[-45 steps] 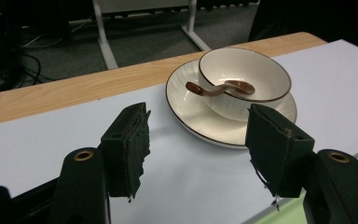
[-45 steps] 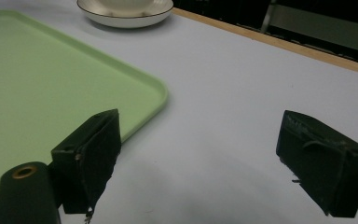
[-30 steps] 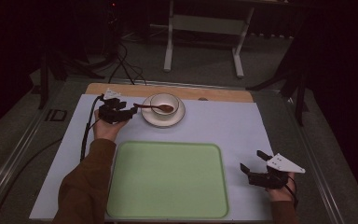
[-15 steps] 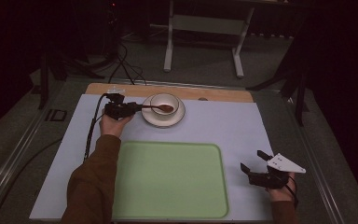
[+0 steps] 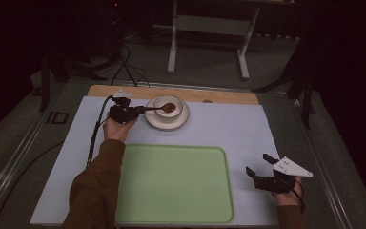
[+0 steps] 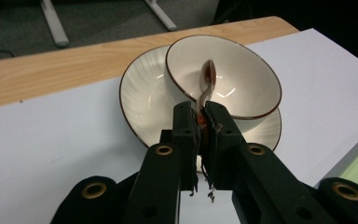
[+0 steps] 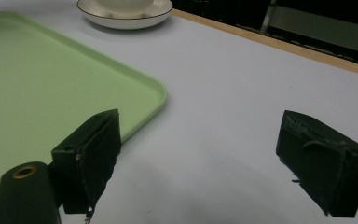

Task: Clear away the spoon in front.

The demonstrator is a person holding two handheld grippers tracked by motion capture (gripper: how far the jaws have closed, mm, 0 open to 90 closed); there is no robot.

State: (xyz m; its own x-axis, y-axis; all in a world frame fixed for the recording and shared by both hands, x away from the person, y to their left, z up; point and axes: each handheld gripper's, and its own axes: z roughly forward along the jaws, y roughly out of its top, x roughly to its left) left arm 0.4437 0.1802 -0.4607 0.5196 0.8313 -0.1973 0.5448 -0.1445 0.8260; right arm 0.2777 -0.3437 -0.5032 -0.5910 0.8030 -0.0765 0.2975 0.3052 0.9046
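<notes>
The thin handle of a small spoon (image 6: pixel 206 88) with a reddish-brown bowl is gripped between the black jaws of the left gripper (image 6: pixel 200 116), which are drawn close together around it. In the left gripper view, an orange-red part of the handle is seen just between the jaw tips, and the spoon's bowl is seen resting inside a cream ceramic bowl with a thin brown rim (image 6: pixel 242 79). That bowl is seated on a matching cream saucer with a brown edge (image 6: pixel 142 100), slightly toward the saucer's far side. In the high view, the left gripper (image 5: pixel 136 110) is placed just beside the saucer (image 5: pixel 183 121) at the far left part of the table, and the spoon (image 5: pixel 162 109) is laid across from the gripper into the bowl (image 5: pixel 164 101). The saucer is set on a pale lilac-white mat (image 5: pixel 238 129) that covers most of a light wooden tabletop (image 5: pixel 219 95), whose bare strip is left visible along the far edge.

A large light-green rectangular plastic tray with rounded corners (image 5: pixel 176 186) is laid on the mat near the person, between the two forearms, well apart from the saucer. The right gripper (image 5: pixel 262 167) is held low over the mat to the right of the tray, near its corner. Its jaws are spread wide, and nothing is held between them; in the right gripper view, only bare mat (image 7: pixel 223 107) is seen between them, with the tray's corner (image 7: pixel 135 93) just to the left.
</notes>
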